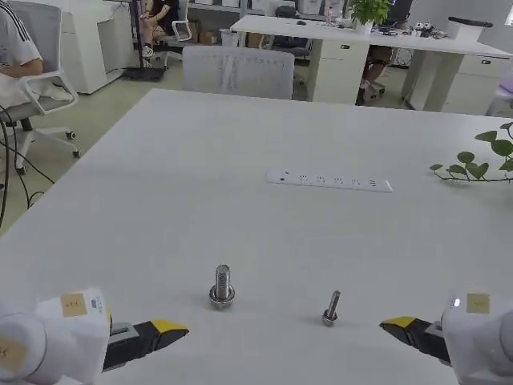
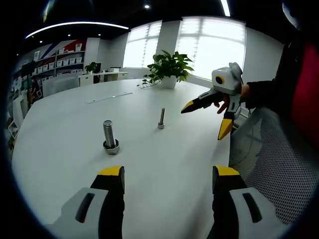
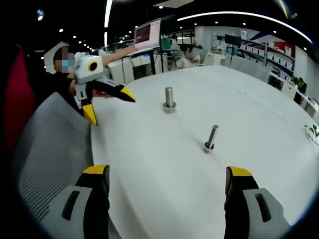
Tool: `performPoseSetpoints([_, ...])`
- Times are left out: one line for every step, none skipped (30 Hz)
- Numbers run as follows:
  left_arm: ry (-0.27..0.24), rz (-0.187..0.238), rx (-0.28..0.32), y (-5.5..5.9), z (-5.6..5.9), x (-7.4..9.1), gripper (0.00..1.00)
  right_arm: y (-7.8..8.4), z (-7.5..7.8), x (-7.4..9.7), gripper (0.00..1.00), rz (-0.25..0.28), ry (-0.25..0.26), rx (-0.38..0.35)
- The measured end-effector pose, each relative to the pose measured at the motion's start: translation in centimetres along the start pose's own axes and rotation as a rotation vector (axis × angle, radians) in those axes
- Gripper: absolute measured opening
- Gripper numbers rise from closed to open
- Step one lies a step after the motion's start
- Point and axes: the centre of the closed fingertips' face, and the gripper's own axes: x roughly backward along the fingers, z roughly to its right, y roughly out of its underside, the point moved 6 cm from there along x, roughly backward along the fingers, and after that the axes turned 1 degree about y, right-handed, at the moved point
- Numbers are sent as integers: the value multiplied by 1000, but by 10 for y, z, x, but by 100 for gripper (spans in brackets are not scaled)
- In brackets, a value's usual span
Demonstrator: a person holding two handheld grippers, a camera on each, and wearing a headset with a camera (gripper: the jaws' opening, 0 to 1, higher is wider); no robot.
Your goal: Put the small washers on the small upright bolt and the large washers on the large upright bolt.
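Left hand-held gripper (image 2: pixel 168 172) and right hand-held gripper (image 3: pixel 167 171) gape empty; ahead, large bolt (image 2: pixel 110 134) and small bolt (image 2: pixel 161 118) perhaps hold washers (image 2: pixel 111 146) already: don't knock them.

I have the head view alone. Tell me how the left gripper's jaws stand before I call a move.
Observer: By its own view, the left gripper has its jaws wide apart with nothing between them.
Operator: Now report the right gripper.
Observer: The right gripper is open too, with its jaws empty. The small bolt stands upright ahead of it.
Operator: Say what sits beside the grippers, below my frame.
Observer: A grey mesh chair back sits close beside the near edge of the table.
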Motion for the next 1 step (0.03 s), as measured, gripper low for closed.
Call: performPoseSetpoints([1, 0, 3, 0, 0, 0, 71, 0, 0, 0, 97, 0, 0, 0])
